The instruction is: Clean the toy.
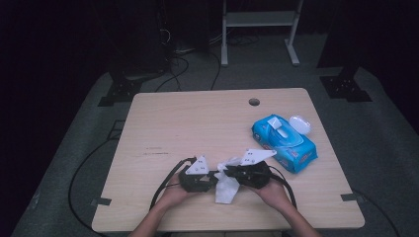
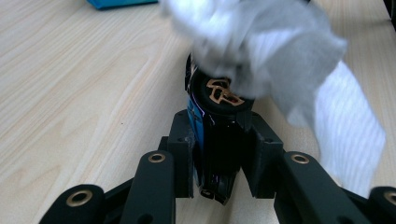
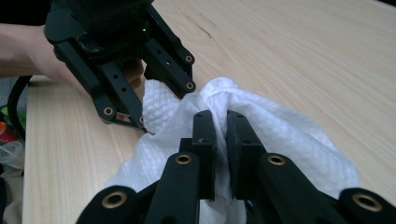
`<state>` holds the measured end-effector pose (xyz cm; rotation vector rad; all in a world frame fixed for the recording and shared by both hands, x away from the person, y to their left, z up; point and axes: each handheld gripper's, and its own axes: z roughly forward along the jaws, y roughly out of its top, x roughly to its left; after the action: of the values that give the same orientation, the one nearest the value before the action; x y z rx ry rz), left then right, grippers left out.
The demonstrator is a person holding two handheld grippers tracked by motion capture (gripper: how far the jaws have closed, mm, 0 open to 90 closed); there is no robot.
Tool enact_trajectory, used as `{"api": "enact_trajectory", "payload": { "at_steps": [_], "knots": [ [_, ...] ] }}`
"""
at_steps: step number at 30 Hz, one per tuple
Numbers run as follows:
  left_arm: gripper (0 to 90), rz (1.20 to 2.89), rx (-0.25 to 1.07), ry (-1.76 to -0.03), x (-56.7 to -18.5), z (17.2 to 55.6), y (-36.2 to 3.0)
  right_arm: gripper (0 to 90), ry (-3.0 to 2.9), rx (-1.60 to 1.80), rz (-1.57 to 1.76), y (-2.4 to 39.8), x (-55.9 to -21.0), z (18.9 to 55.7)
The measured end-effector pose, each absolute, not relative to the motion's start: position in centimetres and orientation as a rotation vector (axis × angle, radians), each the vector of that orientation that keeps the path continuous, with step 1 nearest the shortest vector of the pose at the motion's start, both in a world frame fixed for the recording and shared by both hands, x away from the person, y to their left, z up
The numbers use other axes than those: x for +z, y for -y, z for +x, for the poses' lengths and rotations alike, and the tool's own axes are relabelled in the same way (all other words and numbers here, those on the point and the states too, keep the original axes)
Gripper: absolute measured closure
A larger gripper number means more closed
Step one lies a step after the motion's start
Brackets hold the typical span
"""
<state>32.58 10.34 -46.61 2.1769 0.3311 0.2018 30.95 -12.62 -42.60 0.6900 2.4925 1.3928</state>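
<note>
The room is dark, with a grey carpeted floor (image 1: 385,148), black cables (image 1: 173,69) trailing across it and a white metal frame (image 1: 259,19) standing at the back. In its middle stands the table (image 1: 197,118), a pale wood-grain top with rounded corners, a round cable hole (image 1: 254,102) near its far edge and bits of dark tape at its near corners.

On the table's right side lies a blue pack of wet wipes (image 1: 284,142) with its white lid flipped open.

At the near edge, two hands come in from below, holding the grippers close together. The left gripper (image 1: 196,178) has its jaws clenched on a small dark bottle-like thing (image 2: 217,135) with a round black cap bearing a gold mark; it sits upright between the pads, just above the table. The right gripper (image 1: 249,173) has its jaws clenched on a white wipe (image 1: 227,187). The wipe hangs crumpled between the two grippers, draped against the dark thing's cap, its loose end touching the table.
</note>
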Motion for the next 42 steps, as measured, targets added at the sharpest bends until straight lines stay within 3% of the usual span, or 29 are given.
{"api": "enact_trajectory", "payload": {
  "at_steps": [42],
  "knots": [
    [68.4, 2.169, 0.224, -0.38, -46.6, 32.9, -11.2, 81.7, -2.384, 1.254, 0.868, 16.9, -42.6, 31.3]
  ]
}}
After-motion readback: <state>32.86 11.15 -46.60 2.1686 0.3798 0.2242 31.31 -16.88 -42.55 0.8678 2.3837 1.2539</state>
